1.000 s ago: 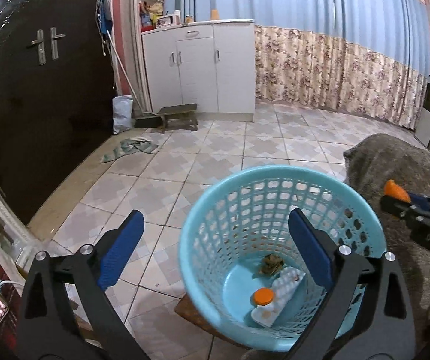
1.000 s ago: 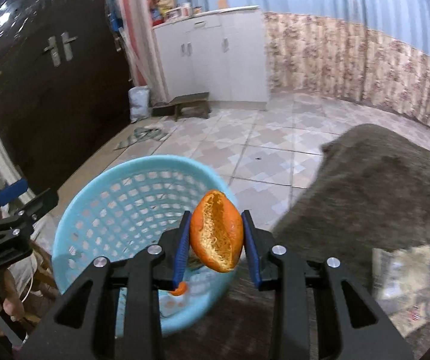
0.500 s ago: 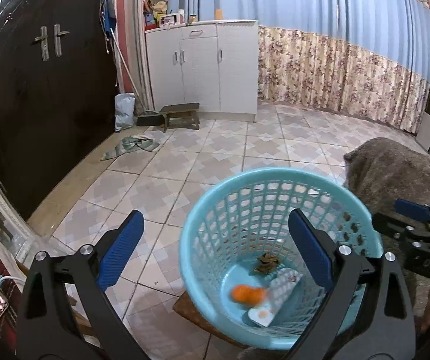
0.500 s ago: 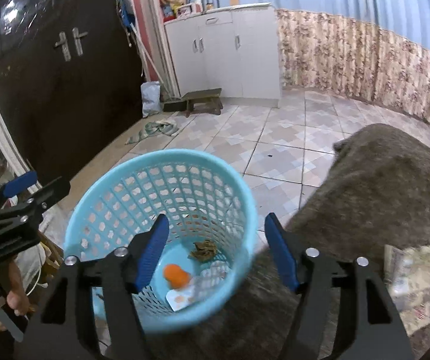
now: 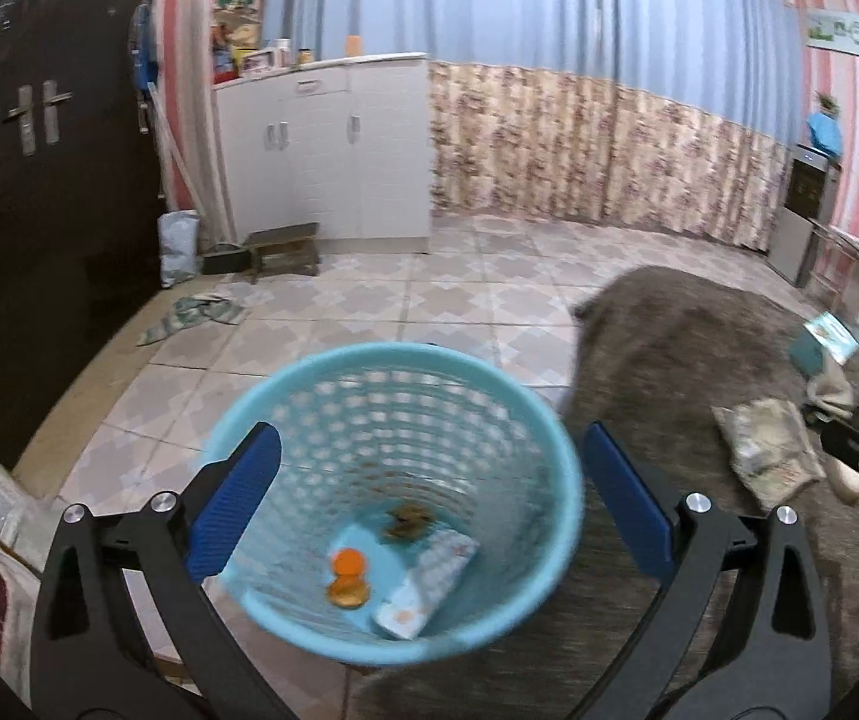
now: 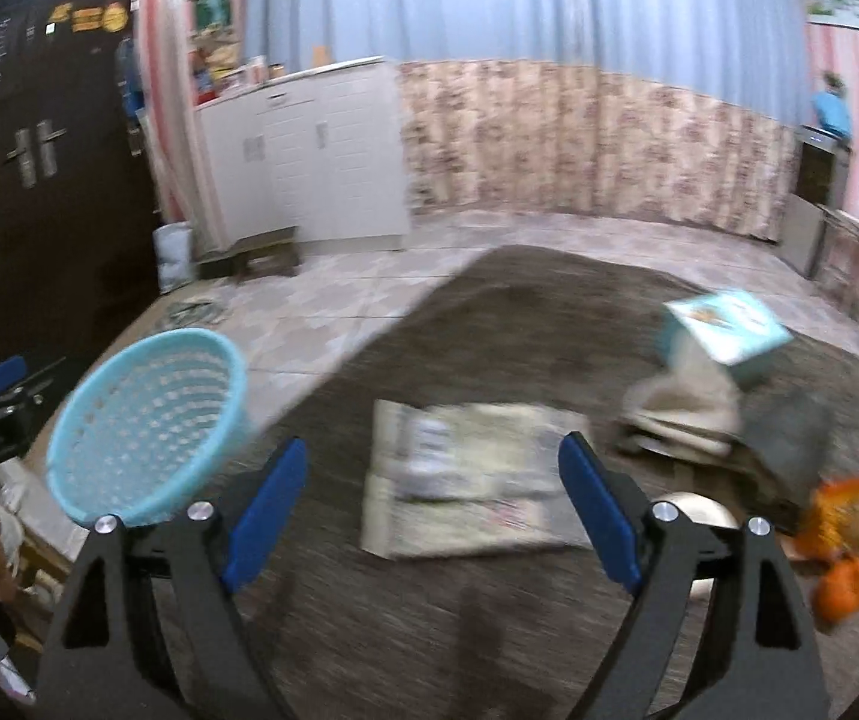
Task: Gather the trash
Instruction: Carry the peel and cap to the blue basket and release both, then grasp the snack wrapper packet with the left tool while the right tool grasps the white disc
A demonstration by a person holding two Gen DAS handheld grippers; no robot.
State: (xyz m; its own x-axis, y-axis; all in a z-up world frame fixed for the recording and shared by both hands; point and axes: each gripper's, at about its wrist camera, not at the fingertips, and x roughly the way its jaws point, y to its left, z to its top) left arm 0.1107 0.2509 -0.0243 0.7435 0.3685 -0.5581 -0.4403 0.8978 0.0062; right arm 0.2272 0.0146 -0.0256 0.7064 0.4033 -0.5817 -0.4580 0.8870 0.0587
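Grippers (left point(image 5: 429, 510), right point(image 6: 432, 510)) gape empty by perforated round plastic basket point(image 5: 285, 414).

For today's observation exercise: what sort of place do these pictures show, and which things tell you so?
Probably a room in a home. A white cabinet stands against a curtained wall, the tiled floor runs beneath, and a brown cloth carries newspaper.

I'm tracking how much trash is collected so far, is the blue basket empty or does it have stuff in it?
Not empty. The blue basket holds orange peel pieces, a white packet and a brown scrap on its bottom.
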